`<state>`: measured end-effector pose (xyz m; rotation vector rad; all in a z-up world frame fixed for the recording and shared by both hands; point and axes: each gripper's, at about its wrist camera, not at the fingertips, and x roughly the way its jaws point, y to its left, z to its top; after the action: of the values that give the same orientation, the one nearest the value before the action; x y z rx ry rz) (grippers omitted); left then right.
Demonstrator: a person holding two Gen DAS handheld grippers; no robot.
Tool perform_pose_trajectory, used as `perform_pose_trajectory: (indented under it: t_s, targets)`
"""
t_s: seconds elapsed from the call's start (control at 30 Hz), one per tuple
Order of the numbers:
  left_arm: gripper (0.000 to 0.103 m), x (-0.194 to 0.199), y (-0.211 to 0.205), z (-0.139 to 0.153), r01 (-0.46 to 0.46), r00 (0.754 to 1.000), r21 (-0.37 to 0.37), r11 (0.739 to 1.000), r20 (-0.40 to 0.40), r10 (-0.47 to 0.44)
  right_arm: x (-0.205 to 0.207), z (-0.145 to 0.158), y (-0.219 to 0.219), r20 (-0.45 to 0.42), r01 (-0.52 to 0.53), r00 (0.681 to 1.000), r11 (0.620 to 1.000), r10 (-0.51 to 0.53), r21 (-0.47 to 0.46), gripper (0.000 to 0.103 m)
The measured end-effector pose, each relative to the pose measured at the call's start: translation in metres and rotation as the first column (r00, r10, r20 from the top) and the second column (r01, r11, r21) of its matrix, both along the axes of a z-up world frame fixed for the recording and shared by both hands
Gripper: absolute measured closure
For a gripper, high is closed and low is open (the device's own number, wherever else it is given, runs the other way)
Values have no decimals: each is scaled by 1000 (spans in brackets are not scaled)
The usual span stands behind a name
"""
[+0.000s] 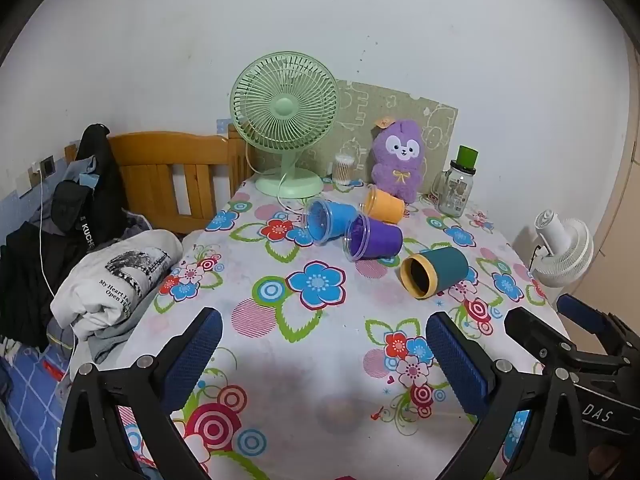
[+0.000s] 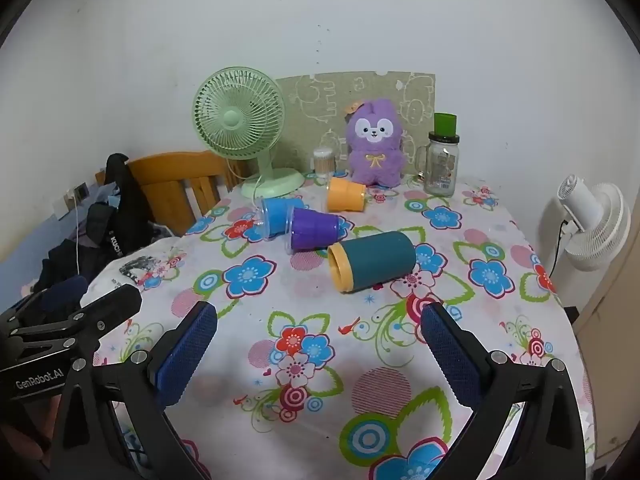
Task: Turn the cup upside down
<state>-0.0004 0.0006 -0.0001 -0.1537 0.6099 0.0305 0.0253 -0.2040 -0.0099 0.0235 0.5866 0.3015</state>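
Nearest the camera, the right tongs (image 2: 319, 354) hang spread wide and empty above the flowered tabletop (image 2: 256, 420), their blue-padded fingers aimed at the cups; the left tongs (image 1: 324, 360) are likewise wide apart and hold nothing, poised low at the near edge. Just ahead lies the teal cup (image 2: 374, 260) with a yellow rim, on its side, mouth toward the left, apart from the tongs. It looks the likeliest one to be gripped and turned mouth-down, being closest and in line with the right tongs. Behind it, a purple cup (image 2: 314, 229) and a blue cup (image 2: 280, 216) lie on their sides, close enough that they may touch, and an orange cup (image 2: 346, 196) lies farther back. Along the wall stand a green fan (image 2: 240, 128), a purple plush toy (image 2: 374, 148) and a glass jar (image 2: 441, 164) with a green top. A pile of clothes (image 1: 116, 280) sits left of the tabletop.
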Motion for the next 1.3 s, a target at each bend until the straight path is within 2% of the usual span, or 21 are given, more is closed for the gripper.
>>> perform_pose_trajectory:
  t_s: [1.3]
  targets:
    - [0, -1, 0, -1, 1, 1000, 13, 1000, -8, -1, 4, -5, 0, -36, 24, 999, 1000, -25, -19, 0]
